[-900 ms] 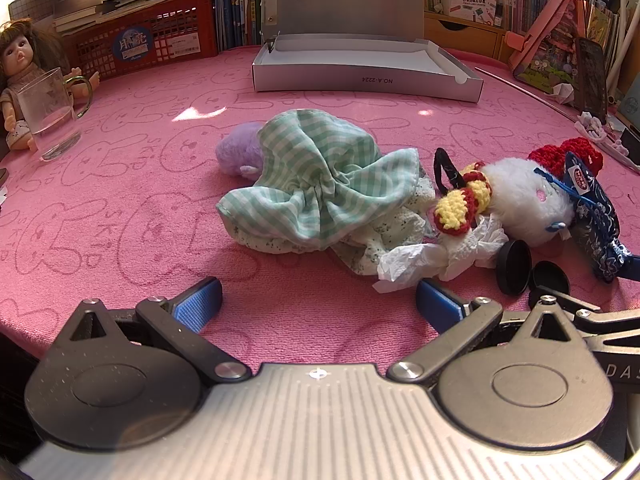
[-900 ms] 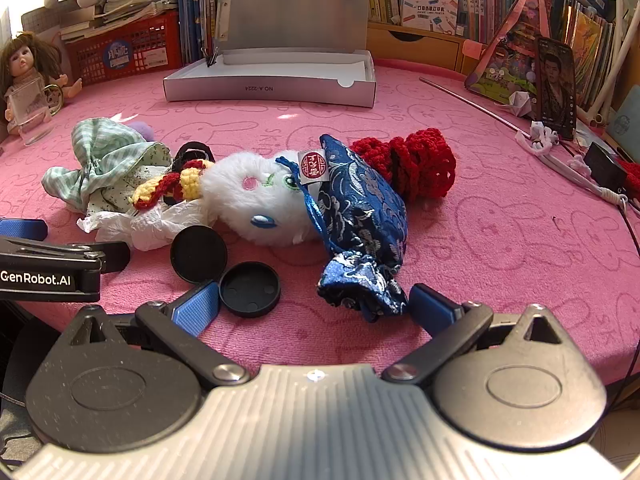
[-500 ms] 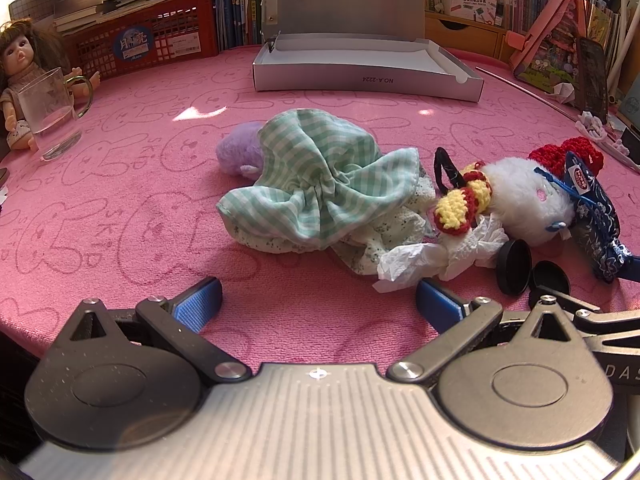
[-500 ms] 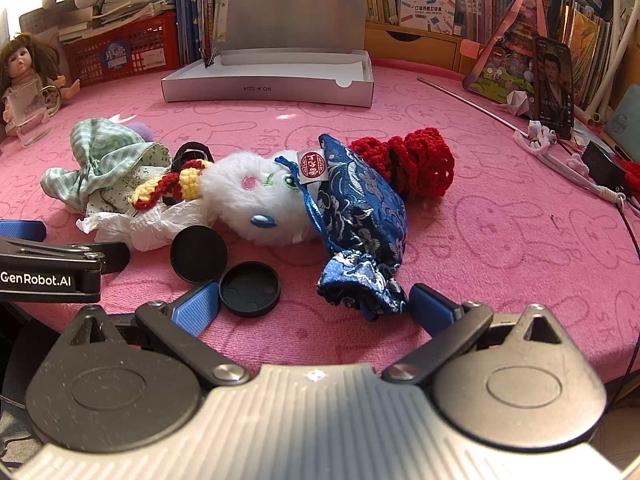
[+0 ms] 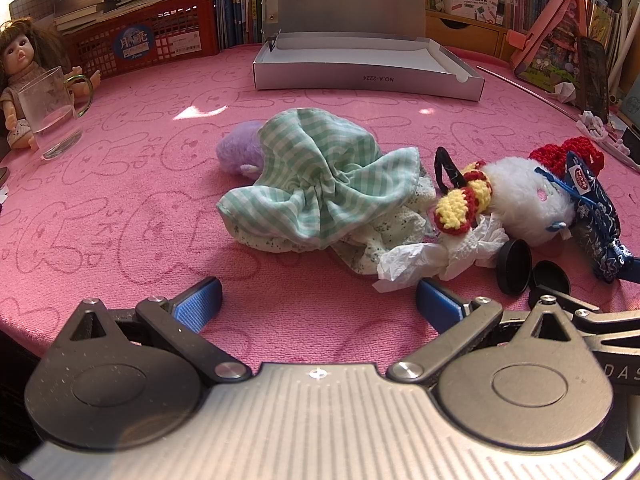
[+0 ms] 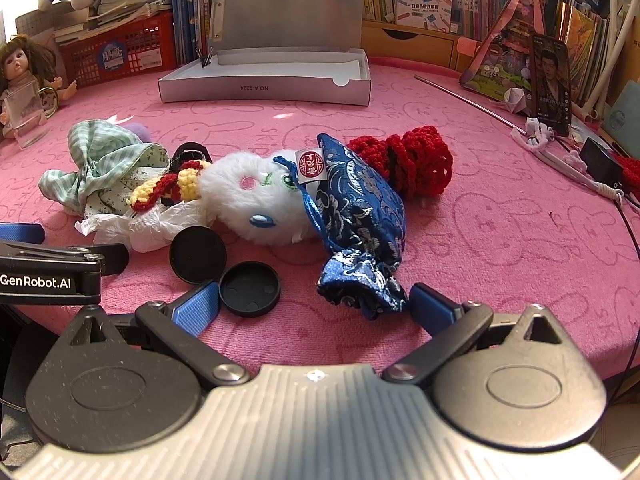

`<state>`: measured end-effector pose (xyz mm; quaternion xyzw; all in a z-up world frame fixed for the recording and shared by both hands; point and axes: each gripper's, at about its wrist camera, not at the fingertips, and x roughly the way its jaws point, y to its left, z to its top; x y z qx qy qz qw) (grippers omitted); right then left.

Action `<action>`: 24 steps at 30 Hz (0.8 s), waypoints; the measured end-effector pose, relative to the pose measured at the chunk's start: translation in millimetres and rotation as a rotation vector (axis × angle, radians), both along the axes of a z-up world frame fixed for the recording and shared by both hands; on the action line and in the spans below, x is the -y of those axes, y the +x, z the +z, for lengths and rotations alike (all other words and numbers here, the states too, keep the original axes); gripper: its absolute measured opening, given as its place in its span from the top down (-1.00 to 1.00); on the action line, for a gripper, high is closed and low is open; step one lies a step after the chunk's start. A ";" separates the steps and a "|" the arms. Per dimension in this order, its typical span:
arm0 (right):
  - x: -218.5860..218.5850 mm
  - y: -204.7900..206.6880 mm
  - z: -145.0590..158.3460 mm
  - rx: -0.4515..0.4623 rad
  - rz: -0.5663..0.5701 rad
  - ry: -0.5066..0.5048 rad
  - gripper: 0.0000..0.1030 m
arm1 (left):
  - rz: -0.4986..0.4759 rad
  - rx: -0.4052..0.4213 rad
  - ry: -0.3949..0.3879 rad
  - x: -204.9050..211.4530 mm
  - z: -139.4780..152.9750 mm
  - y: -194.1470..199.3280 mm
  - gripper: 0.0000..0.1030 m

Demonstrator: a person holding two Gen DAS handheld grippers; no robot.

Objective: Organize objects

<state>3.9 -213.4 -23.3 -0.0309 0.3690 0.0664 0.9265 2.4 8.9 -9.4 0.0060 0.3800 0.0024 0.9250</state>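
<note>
A heap of small things lies on the pink cloth: a green checked cloth (image 5: pixel 320 184), a purple fluffy ball (image 5: pixel 238 152), a yellow-red crochet piece (image 5: pixel 460 204), crumpled white tissue (image 5: pixel 436 256), a white furry toy (image 6: pixel 256 196), a blue brocade pouch (image 6: pixel 360 216), a red crochet piece (image 6: pixel 408 160) and two black lids (image 6: pixel 248 288). An open grey box (image 5: pixel 368 72) stands behind. My left gripper (image 5: pixel 318 304) is open and empty, just short of the checked cloth. My right gripper (image 6: pixel 314 304) is open and empty, with the pouch's end and one lid near its fingertips.
A doll (image 5: pixel 20 60) and a glass mug (image 5: pixel 50 112) stand at the far left. A red basket (image 5: pixel 148 40) with books and shelves of books line the back. A phone (image 6: pixel 550 80), cords (image 6: pixel 560 152) and a thin rod (image 6: pixel 464 100) lie at the right.
The right wrist view has shifted very slightly. The left gripper and the objects have not moved.
</note>
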 end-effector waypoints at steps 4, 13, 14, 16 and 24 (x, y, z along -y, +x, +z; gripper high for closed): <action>-2.1 0.9 -0.7 0.011 -0.005 0.004 -1.00 | 0.000 -0.001 0.000 0.7 0.7 0.3 -1.00; -0.8 0.8 -1.1 0.028 -0.014 0.004 -1.00 | -0.002 -0.002 0.000 1.0 1.2 0.4 -1.00; -0.7 0.9 -1.1 0.029 -0.014 0.004 -1.00 | -0.002 -0.003 0.000 -0.1 0.3 0.1 -1.00; -0.8 0.6 -1.3 0.029 -0.014 0.003 -1.00 | -0.001 -0.003 0.000 1.1 1.2 0.4 -1.00; -0.7 -0.5 -0.6 0.037 -0.014 0.004 -1.00 | 0.008 0.003 0.003 2.8 2.1 -1.4 -1.00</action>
